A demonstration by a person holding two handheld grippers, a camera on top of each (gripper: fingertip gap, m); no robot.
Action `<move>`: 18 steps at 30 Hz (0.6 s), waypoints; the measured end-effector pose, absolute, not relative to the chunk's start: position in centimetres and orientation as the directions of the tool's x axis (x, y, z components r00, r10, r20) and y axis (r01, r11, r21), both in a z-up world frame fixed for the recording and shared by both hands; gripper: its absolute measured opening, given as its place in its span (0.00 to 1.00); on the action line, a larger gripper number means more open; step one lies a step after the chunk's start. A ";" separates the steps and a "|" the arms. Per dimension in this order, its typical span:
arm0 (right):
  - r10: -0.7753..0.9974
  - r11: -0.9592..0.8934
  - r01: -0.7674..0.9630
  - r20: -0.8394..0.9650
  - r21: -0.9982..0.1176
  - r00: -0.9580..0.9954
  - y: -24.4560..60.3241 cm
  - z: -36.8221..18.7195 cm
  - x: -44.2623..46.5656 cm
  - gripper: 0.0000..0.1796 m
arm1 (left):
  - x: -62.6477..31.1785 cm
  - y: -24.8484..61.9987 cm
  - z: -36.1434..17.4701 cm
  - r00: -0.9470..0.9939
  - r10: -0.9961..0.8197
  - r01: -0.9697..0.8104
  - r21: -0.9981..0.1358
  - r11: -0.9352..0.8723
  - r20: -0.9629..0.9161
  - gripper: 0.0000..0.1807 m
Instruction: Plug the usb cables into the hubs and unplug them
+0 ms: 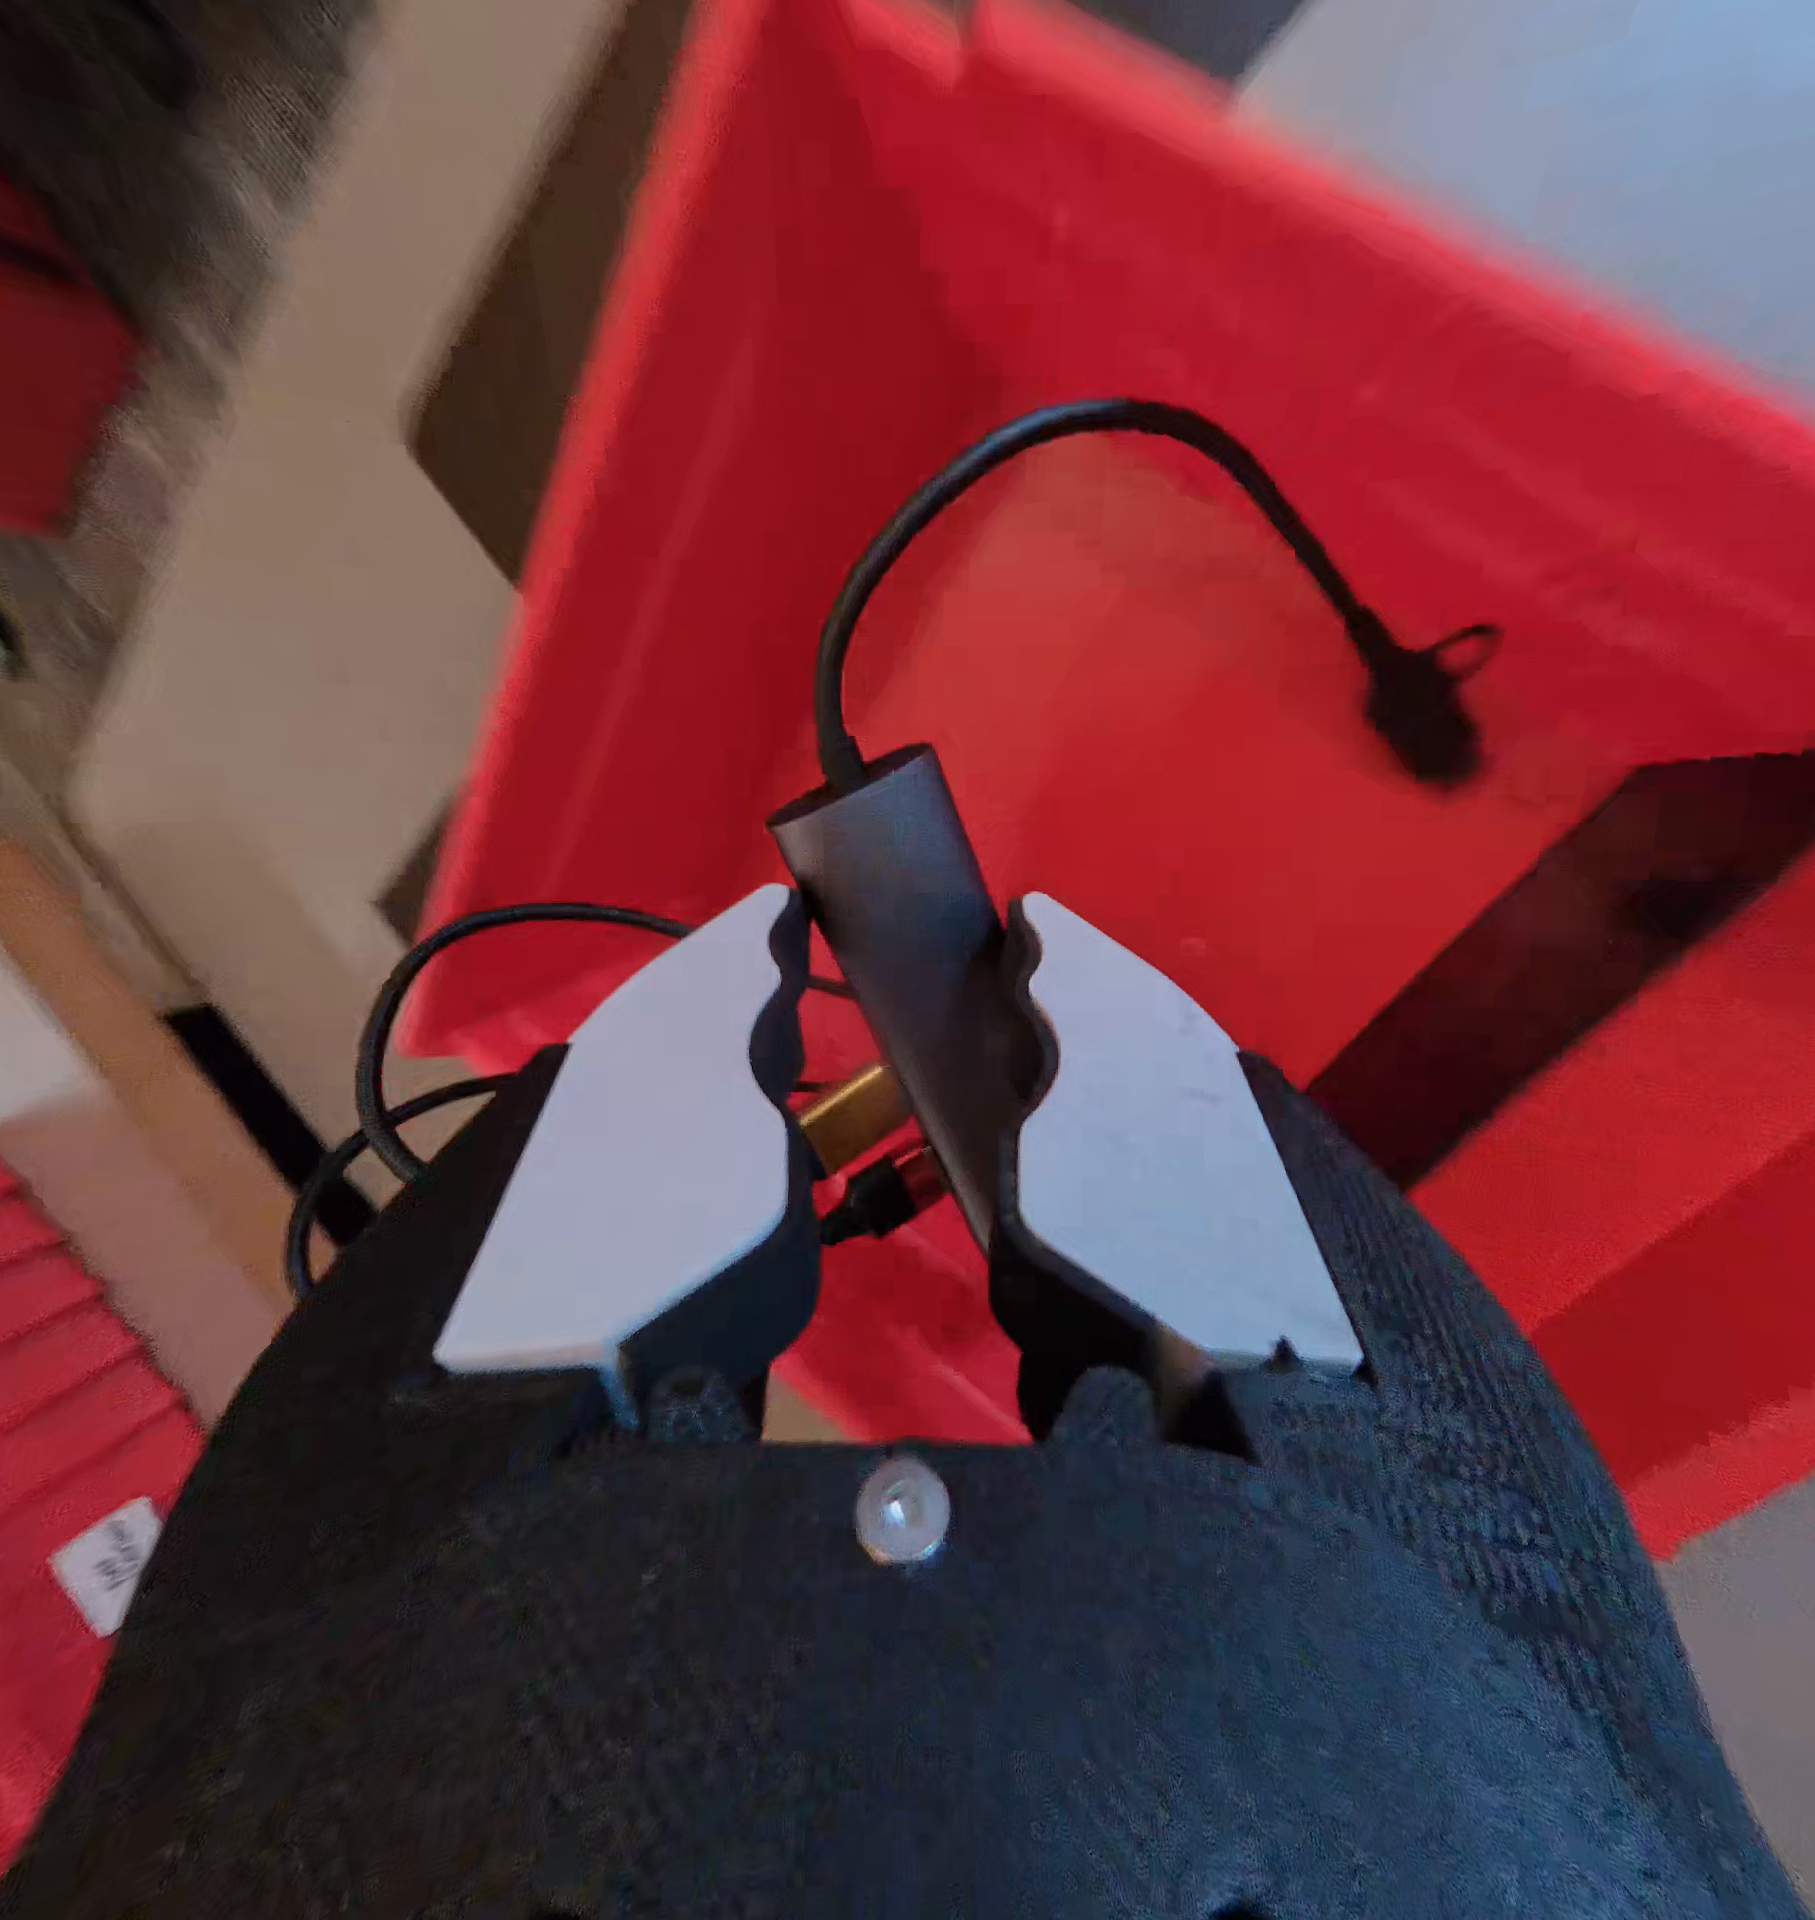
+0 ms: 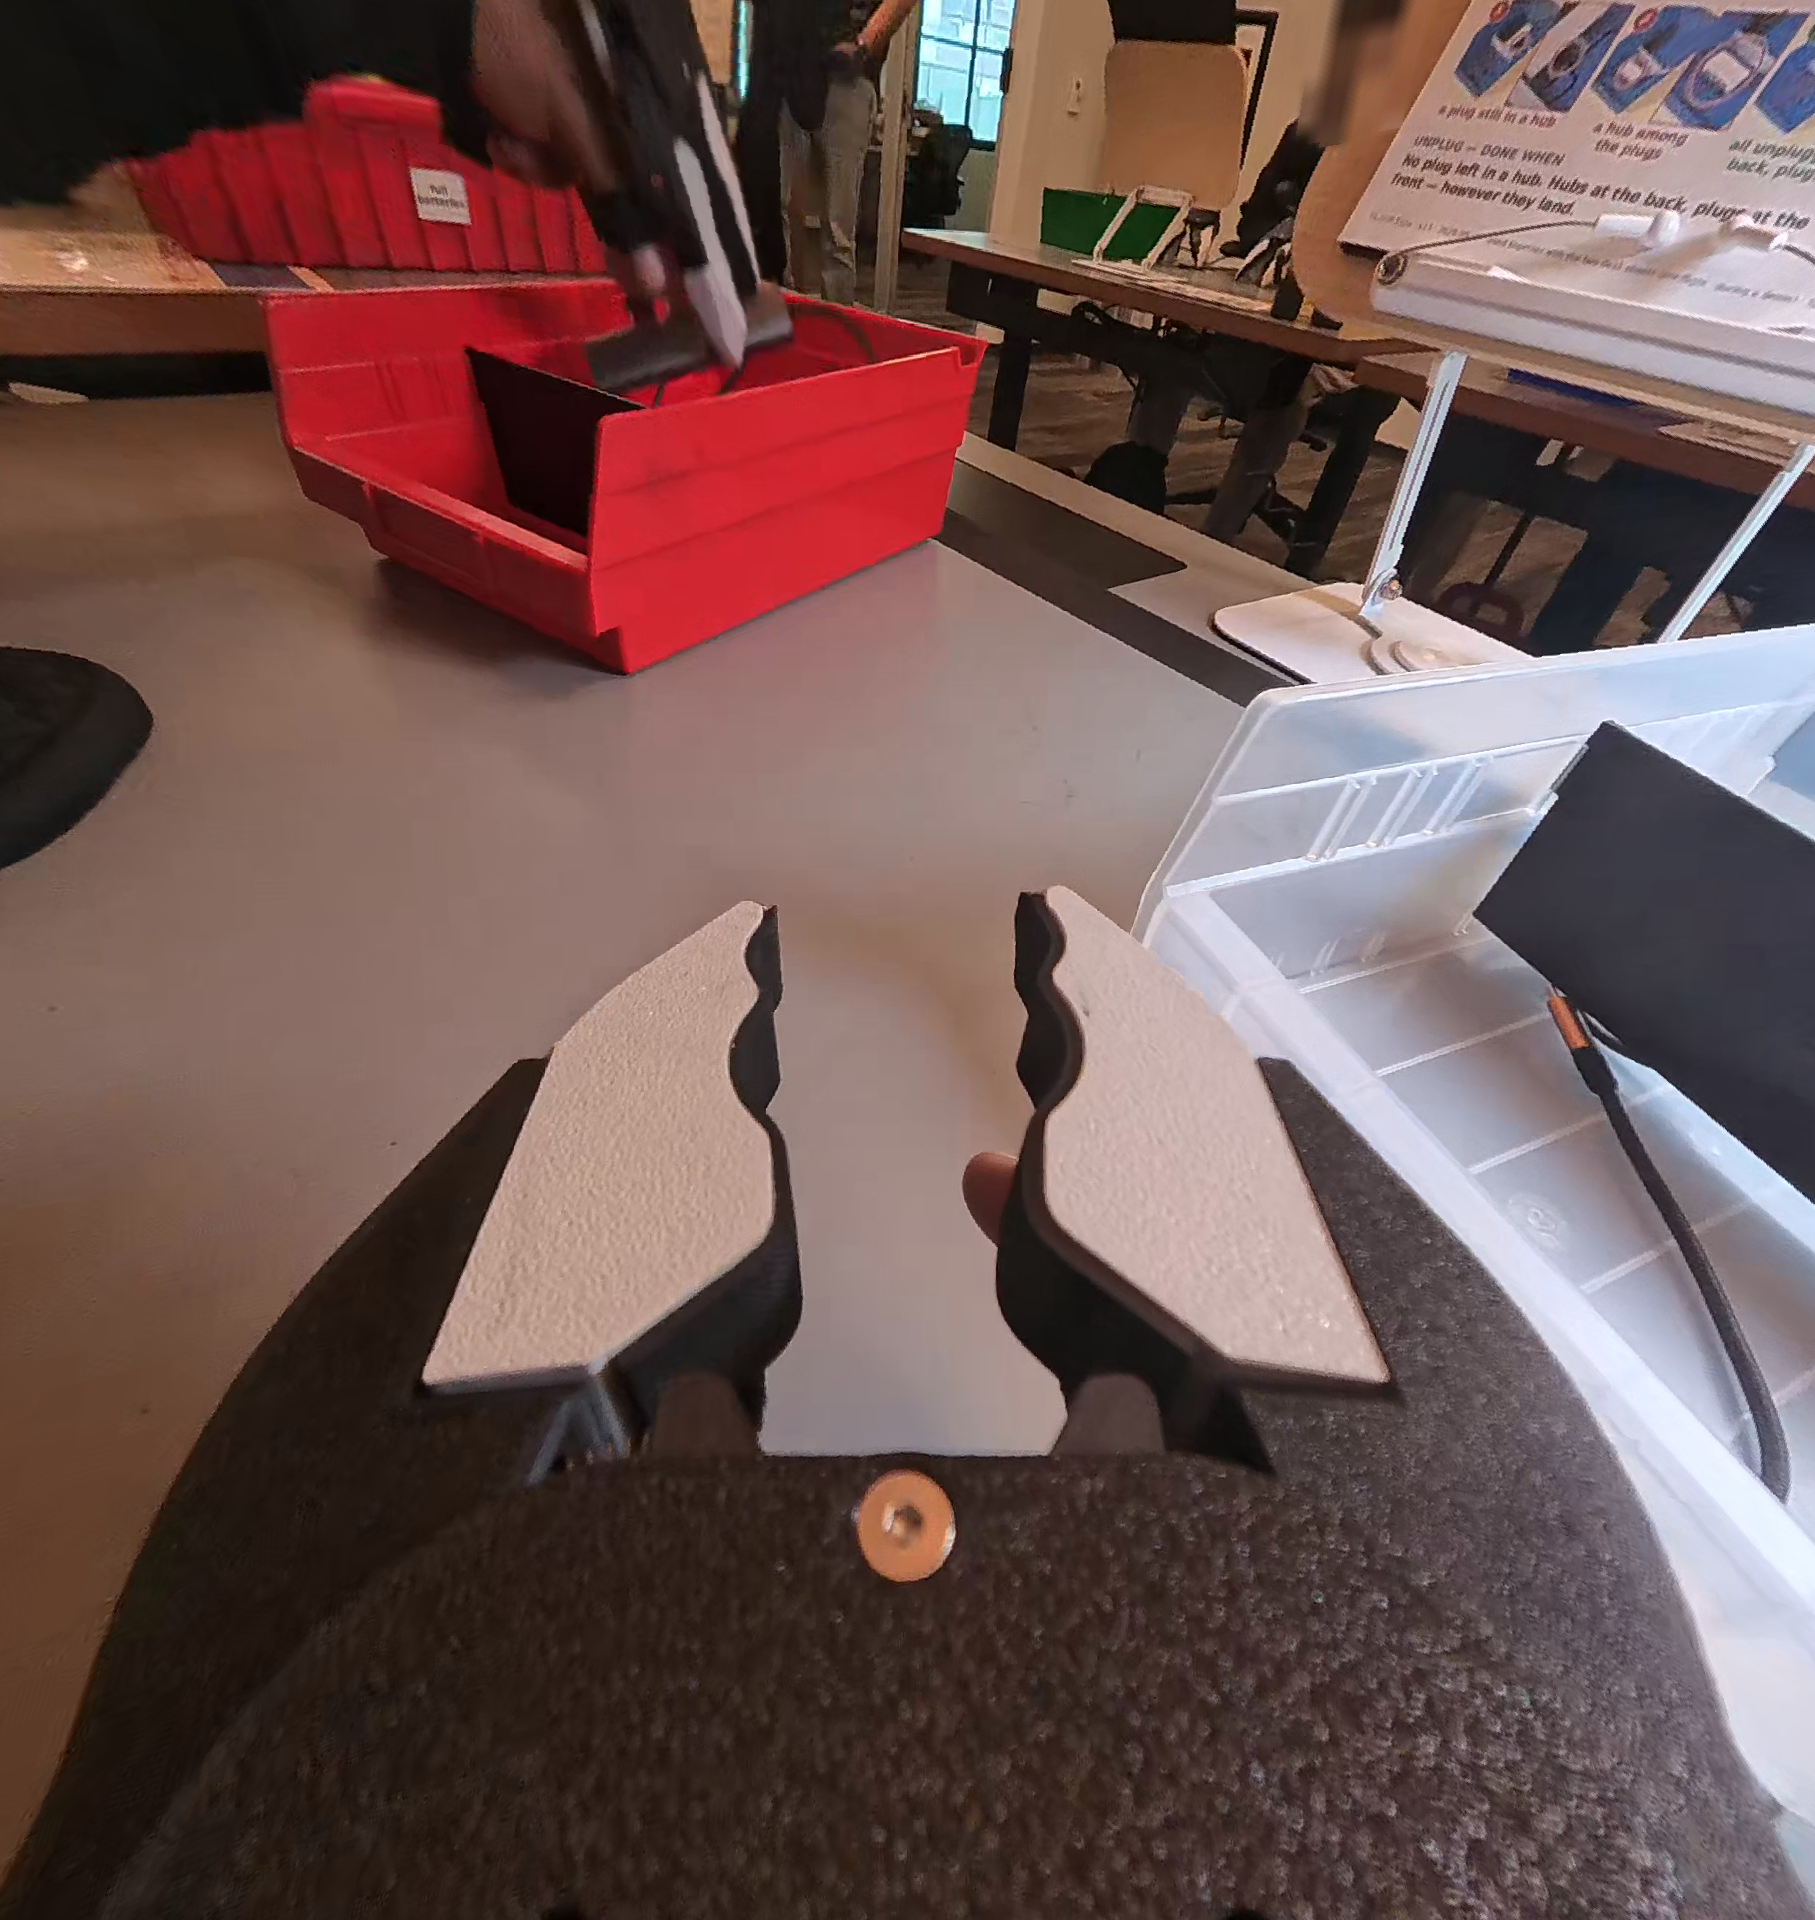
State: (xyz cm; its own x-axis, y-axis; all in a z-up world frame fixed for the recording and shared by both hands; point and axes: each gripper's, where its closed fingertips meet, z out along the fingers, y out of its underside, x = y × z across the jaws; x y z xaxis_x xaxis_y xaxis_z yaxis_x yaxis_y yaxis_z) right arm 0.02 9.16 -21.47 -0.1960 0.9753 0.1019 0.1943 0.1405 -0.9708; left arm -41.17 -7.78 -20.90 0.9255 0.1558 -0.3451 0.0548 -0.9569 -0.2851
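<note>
Over the red bin (image 1: 1142,312), seen from the left wrist view, my left gripper (image 1: 908,935) is clenched on the dark hub (image 1: 903,935), held up off the bin floor so, I judge, its ports stay reachable. The hub's own short lead (image 1: 986,457) arcs up and droops to its plug. A gold plug (image 1: 846,1117) and a darker plug sit at the hub's side; whether they are seated I cannot tell.

From the right wrist view, my right gripper (image 2: 898,935) hangs released and empty above the grey table (image 2: 467,831), just beside the clear bin (image 2: 1402,883), where a black braided cable (image 2: 1692,1247) lies, probably ready for picking.
</note>
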 end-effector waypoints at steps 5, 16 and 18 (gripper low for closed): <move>0.975 0.136 0.196 0.097 -0.971 -0.199 8.9 -21.6 -0.3 0.24 | -37.0 -5.8 -9.2 0.887 0.146 -0.152 -0.576 -0.803 -0.438 0.19; 0.909 0.060 0.079 0.022 -0.995 -0.417 1.5 -14.9 -3.5 0.29 | -12.2 -1.4 -2.7 0.951 -0.283 -0.151 -0.986 -0.068 -0.126 0.18; 0.863 0.043 0.070 0.001 -0.997 -0.506 -1.2 -14.8 -4.1 0.32 | -8.0 -0.6 -4.7 0.915 -0.401 -0.046 -0.999 0.004 -0.043 0.18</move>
